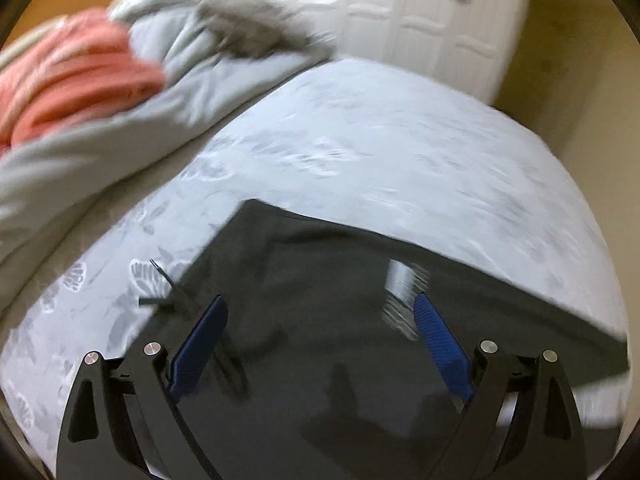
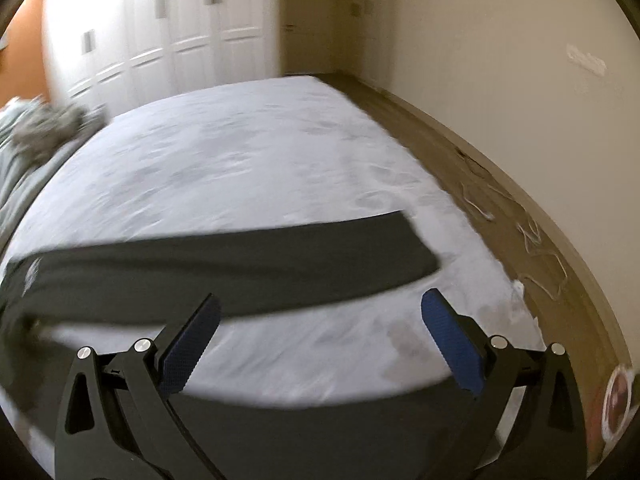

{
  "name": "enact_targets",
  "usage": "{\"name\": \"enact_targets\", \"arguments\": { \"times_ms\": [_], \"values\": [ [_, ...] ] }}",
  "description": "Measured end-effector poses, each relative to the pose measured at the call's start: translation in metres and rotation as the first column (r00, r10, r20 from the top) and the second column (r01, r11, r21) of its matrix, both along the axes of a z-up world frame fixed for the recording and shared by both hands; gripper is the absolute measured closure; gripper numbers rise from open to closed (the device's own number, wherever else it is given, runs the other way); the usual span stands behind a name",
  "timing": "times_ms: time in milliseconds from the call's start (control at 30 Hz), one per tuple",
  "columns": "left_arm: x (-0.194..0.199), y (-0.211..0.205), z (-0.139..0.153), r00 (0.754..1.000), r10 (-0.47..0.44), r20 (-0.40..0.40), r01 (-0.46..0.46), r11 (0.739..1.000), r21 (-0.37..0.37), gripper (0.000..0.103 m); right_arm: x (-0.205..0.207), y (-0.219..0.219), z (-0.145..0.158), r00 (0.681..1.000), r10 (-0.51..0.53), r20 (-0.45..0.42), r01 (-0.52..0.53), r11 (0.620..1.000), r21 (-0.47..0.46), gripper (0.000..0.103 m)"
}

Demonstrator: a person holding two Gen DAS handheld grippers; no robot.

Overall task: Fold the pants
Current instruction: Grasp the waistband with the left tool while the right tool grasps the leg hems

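Dark grey pants [image 1: 320, 280] lie flat on the bed, waistband end near me in the left wrist view, with a white logo [image 1: 402, 294] and a loose drawstring [image 1: 164, 284]. My left gripper [image 1: 320, 308] is open and empty, hovering over the upper part of the pants. In the right wrist view the pants [image 2: 224, 268] stretch across the bed as one long leg band, the leg end at the right [image 2: 416, 248]. My right gripper [image 2: 320, 304] is open and empty, just above the sheet near the leg's lower edge.
The bed has a pale patterned sheet [image 2: 248, 152]. A crumpled grey duvet [image 1: 120, 136] and pink cloth [image 1: 68, 80] lie at the left. White wardrobe [image 2: 160, 28] stands behind. Floor with cables [image 2: 532, 236] runs along the bed's right side by the wall.
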State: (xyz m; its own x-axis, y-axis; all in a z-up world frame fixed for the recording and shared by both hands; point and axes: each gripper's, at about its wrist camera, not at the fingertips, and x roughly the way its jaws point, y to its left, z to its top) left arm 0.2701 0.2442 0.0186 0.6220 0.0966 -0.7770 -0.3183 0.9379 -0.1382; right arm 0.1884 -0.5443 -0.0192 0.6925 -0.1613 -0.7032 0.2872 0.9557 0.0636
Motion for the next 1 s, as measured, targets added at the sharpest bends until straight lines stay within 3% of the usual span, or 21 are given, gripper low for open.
{"name": "enact_targets", "arguments": {
  "times_ms": [167, 233, 333, 467, 567, 600, 633, 667, 700, 733, 900, 1000],
  "values": [
    [0.078, 0.074, -0.043, 0.983, 0.151, -0.100, -0.163, 0.978, -0.130, 0.011, 0.061, -0.060, -0.037, 0.994, -0.101, -0.045, 0.107, 0.981, 0.160, 0.005],
    [0.104, 0.087, -0.062, 0.969, 0.191, -0.157, -0.210, 0.971, -0.112, 0.011, 0.082, -0.079, -0.051, 0.985, -0.156, -0.066, 0.166, 0.967, 0.195, 0.005],
    [0.129, 0.100, -0.084, 0.953, 0.246, -0.176, -0.264, 0.961, -0.083, 0.011, 0.108, -0.098, -0.074, 0.971, -0.214, -0.104, 0.233, 0.947, 0.223, 0.005],
    [0.150, 0.101, -0.107, 0.954, 0.227, -0.198, -0.250, 0.963, -0.102, 0.018, 0.138, -0.111, -0.100, 0.959, -0.233, -0.162, 0.269, 0.930, 0.252, 0.005],
    [0.156, 0.089, -0.108, 0.964, 0.201, -0.176, -0.203, 0.979, 0.008, 0.044, 0.154, -0.110, -0.111, 0.955, -0.222, -0.196, 0.258, 0.949, 0.180, 0.005],
    [0.155, 0.090, -0.108, 0.967, 0.192, -0.167, -0.193, 0.981, 0.011, 0.058, 0.157, -0.103, -0.110, 0.961, -0.201, -0.190, 0.229, 0.964, 0.136, 0.005],
    [0.154, 0.088, -0.106, 0.972, 0.178, -0.157, -0.179, 0.984, 0.003, 0.066, 0.158, -0.099, -0.110, 0.963, -0.188, -0.192, 0.211, 0.972, 0.106, 0.021],
    [0.151, 0.087, -0.103, 0.973, 0.175, -0.147, -0.178, 0.984, -0.005, 0.071, 0.158, -0.095, -0.109, 0.966, -0.173, -0.192, 0.191, 0.978, 0.081, 0.053],
    [0.147, 0.087, -0.099, 0.975, 0.174, -0.135, -0.179, 0.984, -0.022, 0.076, 0.156, -0.096, -0.104, 0.976, -0.144, -0.161, 0.165, 0.978, 0.127, 0.072],
    [0.138, 0.086, -0.091, 0.978, 0.179, -0.106, -0.184, 0.982, -0.047, 0.077, 0.151, -0.096, -0.097, 0.982, -0.129, -0.141, 0.152, 0.974, 0.168, 0.096],
    [0.084, 0.085, -0.027, 0.990, 0.133, 0.050, -0.122, 0.976, -0.179, 0.080, 0.095, -0.071, -0.032, 0.999, -0.032, 0.010, 0.032, 0.998, 0.052, 0.097],
    [0.030, 0.085, 0.015, 0.992, 0.062, 0.111, -0.041, 0.982, -0.184, 0.080, 0.039, -0.066, 0.007, 0.994, 0.018, 0.111, -0.020, 1.000, 0.018, 0.097]
  ]
}}
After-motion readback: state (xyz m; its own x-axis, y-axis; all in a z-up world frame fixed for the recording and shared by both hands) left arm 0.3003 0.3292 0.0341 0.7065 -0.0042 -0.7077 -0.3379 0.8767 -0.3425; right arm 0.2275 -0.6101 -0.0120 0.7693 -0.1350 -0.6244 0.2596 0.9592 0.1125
